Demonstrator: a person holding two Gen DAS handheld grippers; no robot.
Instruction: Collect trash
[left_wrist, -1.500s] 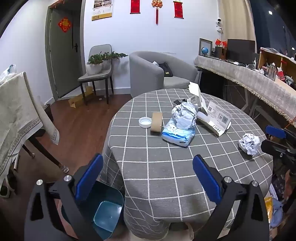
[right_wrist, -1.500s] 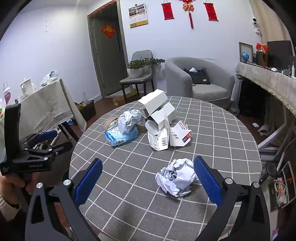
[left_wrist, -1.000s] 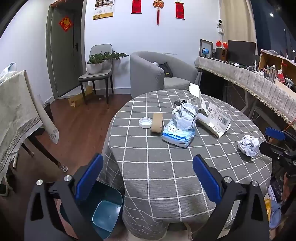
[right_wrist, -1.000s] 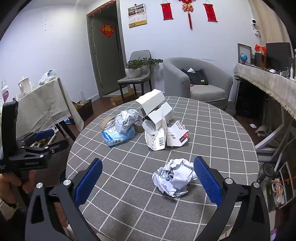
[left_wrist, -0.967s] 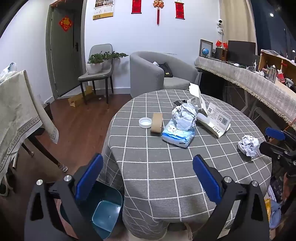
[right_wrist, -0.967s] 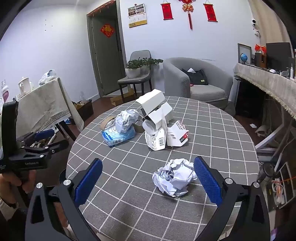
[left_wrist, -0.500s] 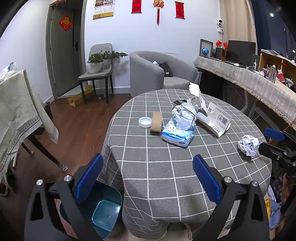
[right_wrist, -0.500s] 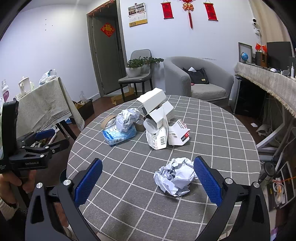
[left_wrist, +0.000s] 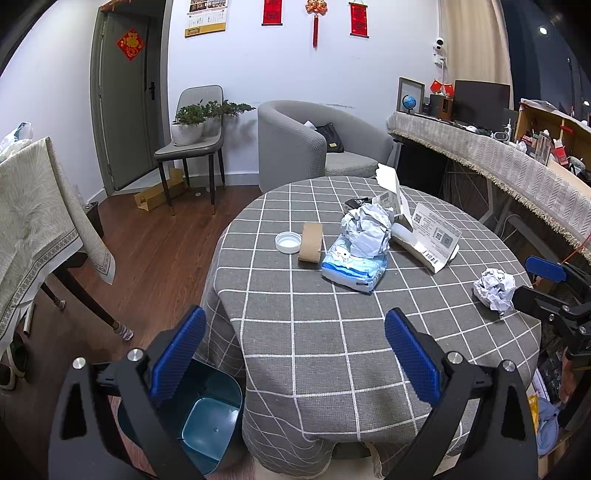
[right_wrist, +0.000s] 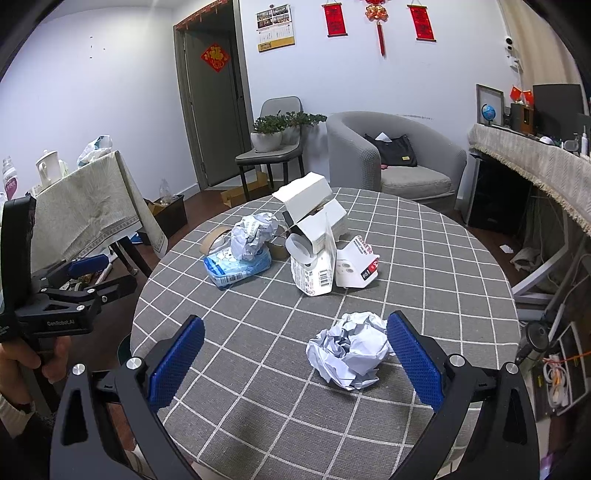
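While both grippers stand with jaws wide apart and empty, no trash has been collected: the bin (left_wrist: 207, 421) at 7 o'clock in the left view, on the floor beside the table (left_wrist: 332, 350), looks empty inside.

Right gripper (right_wrist: 295, 360) hovers low over the table; a paper ball (right_wrist: 349, 354) lies at its 3 o'clock, just beside the right pad, inside the jaw span. Judgement: first pick, approach nearly done, closing not begun.

Left gripper (left_wrist: 293, 354) hangs off the table edge, above the bin, nothing between its pads.

Left to do: that ball, a second ball (left_wrist: 367, 230) resting on a tissue pack (left_wrist: 352, 267), torn white boxes (right_wrist: 317, 236) at table centre, tape roll (left_wrist: 310, 242), cap (left_wrist: 288, 242). Which of the last two count as trash I cannot tell.

Obstacles: none between the right gripper and the ball. Carry to the bin crosses the table toward the left gripper, so the two tools may crowd there.
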